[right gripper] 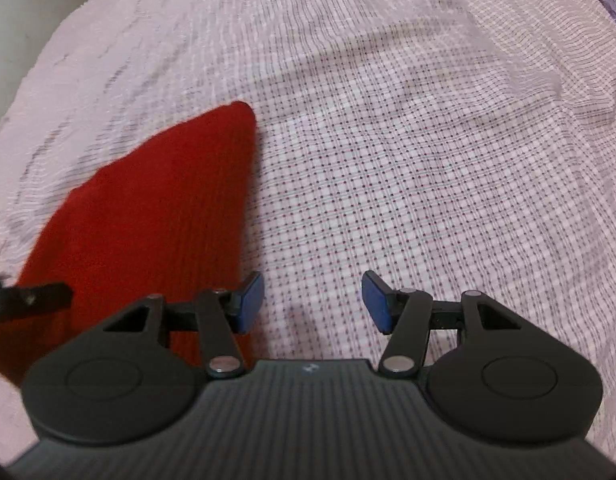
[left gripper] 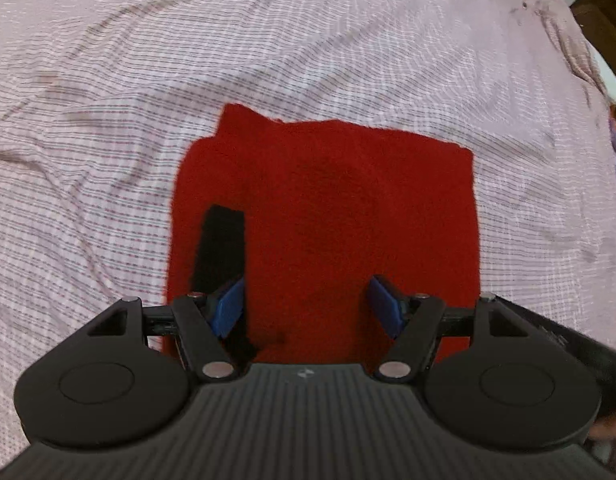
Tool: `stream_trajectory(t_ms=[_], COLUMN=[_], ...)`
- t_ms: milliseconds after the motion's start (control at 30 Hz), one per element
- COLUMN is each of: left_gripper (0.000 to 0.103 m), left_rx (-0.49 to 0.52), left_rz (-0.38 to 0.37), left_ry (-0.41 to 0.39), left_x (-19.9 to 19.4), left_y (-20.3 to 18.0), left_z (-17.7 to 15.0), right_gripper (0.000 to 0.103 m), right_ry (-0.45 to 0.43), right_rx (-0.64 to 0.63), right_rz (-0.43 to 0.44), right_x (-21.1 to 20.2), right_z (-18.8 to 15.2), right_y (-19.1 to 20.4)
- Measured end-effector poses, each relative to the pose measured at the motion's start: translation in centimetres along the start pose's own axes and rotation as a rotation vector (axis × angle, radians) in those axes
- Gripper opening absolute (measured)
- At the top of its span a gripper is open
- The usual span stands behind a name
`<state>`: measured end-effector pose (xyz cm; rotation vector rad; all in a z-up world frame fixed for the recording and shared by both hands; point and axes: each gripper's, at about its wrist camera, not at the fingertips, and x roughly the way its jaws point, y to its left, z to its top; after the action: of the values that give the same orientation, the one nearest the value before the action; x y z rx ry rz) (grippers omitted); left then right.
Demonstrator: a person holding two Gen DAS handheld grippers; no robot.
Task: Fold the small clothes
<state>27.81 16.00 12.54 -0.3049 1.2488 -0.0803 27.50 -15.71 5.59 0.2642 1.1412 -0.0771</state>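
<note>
Lying flat on the bed, the red garment (left gripper: 324, 216) is folded into a rough rectangle on the pink checked bedsheet (left gripper: 107, 100), with one small corner poking out at its far left edge. A black strip (left gripper: 221, 248) runs along the near left part of the cloth.

The left gripper (left gripper: 305, 306) hangs over the near edge of the garment, its jaws spread wide and holding nothing; red cloth shows in the gap between the two blue pads (left gripper: 229, 308).

In the right wrist view the same red garment (right gripper: 147, 216) sits to the left, its right edge running away from the camera to a rounded far corner. The right gripper (right gripper: 312, 304) is over bare bedsheet (right gripper: 428, 180) just beside that edge, jaws also released and empty. Its left blue pad (right gripper: 249, 304) is near the cloth's edge, though contact cannot be judged. A dark part of the other tool (right gripper: 27, 296) shows at the far left, over the cloth.
</note>
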Motion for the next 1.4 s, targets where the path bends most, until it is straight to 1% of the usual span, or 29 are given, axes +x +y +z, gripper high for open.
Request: stream_trajectory(t_ms=[67,100,133,167,200,233,300,367,433,500,567,633,733,867,900,933,967,1000,1033,1067,1100,1167,1233,1300,1367,1400], left_gripper=[0.072,0.060,0.041,0.033,0.027,0.025,0.024,0.024,0.024,0.024,0.024,0.025,0.027,0.034,0.037,0.041,0.043,0.050,0.055,0.058,0.061,0.064,0.065,0.067,0.071,0.076], left_rx=[0.016,0.025,0.033,0.050,0.073,0.087,0.103,0.098,0.077,0.046,0.041,0.030,0.021,0.000,-0.008,-0.014,-0.021,-0.027,-0.030,-0.028,-0.027,-0.029,-0.038,-0.055,-0.058,-0.046], left_rz=[-0.005,-0.026,-0.047,-0.057,-0.072,-0.086,-0.111,-0.119,-0.096,-0.060,-0.010,0.015,0.031,0.030,0.022,0.009,-0.005,-0.011,-0.011,-0.006,-0.002,-0.006,-0.014,-0.031,-0.051,-0.058], left_ry=[-0.007,-0.014,-0.021,-0.032,-0.042,-0.055,-0.084,-0.114,-0.143,-0.154,-0.129,-0.073,-0.029,-0.033,-0.032,-0.031,-0.032,-0.033,-0.036,-0.040,-0.042,-0.049,-0.048,-0.042,-0.035,-0.026], left_x=[0.2,0.3,0.3,0.1,-0.1,-0.5,-1.9,-3.4,-4.8,-5.4,-4.7,-2.7,-0.1,0.1,-0.1,-0.3,-0.7,-1.0,-1.4,-1.8,-1.9,-2.3,-2.4,-2.5,-2.3,-2.1], left_y=[-0.1,0.0,0.0,0.0,0.1,0.1,0.5,1.2,2.5,4.3,6.0,7.4,8.5,8.8,8.9,9.0,9.2,9.3,9.4,9.4,9.5,9.5,9.7,9.9,10.0,9.9], left_z=[-0.1,-0.2,-0.3,-0.3,-0.4,-0.4,-0.7,-0.9,-1.4,-1.9,-2.2,-2.5,-2.6,-2.8,-2.7,-2.8,-2.8,-2.5,-2.4,-2.2,-2.1,-1.7,-1.5,-1.2,-1.2,-1.2], right_gripper=[0.056,0.056,0.056,0.055,0.056,0.053,0.030,0.024,0.024,0.024,0.024,0.024,0.024,0.024,0.024,0.025,0.033,0.046,0.055,0.072,0.082,0.082,0.082,0.082,0.084,0.085], right_ry=[0.012,0.016,0.020,0.022,0.012,0.001,-0.010,-0.041,-0.081,-0.101,-0.100,-0.093,-0.083,-0.082,-0.080,-0.079,-0.081,-0.085,-0.092,-0.096,-0.096,-0.079,-0.057,-0.046,-0.035,-0.021], right_rx=[-0.002,-0.002,-0.002,0.000,0.002,-0.005,-0.040,-0.120,-0.228,-0.303,-0.383,-0.454,-0.476,-0.466,-0.457,-0.437,-0.397,-0.349,-0.291,-0.234,-0.172,-0.080,-0.024,0.003,-0.002,-0.017], right_rz=[-0.003,0.005,0.021,0.037,0.033,0.045,0.101,0.140,0.161,0.199,0.189,0.150,0.120,0.110,0.108,0.102,0.097,0.094,0.098,0.118,0.155,0.214,0.246,0.278,0.300,0.308], right_x=[0.9,1.2,1.4,1.6,1.5,1.1,0.2,-1.2,-2.6,-3.5,-3.4,-2.5,-1.3,-1.5,-1.7,-2.0,-2.3,-2.5,-2.8,-3.2,-3.6,-4.1,-4.4,-4.6,-4.4,-4.1], right_z=[0.0,0.0,-0.2,-0.3,-0.6,-0.7,-0.9,-1.2,-1.6,-2.1,-2.7,-3.3,-3.6,-3.2,-3.2,-3.2,-2.9,-2.7,-2.5,-2.4,-2.4,-2.4,-2.5,-2.7,-2.9,-3.0], right_y=[0.3,0.4,0.6,0.8,1.1,1.4,2.1,3.8,5.7,7.5,9.5,11.2,11.9,11.5,11.4,11.1,10.5,9.9,9.0,8.2,7.2,5.6,4.7,4.3,4.4,4.7])
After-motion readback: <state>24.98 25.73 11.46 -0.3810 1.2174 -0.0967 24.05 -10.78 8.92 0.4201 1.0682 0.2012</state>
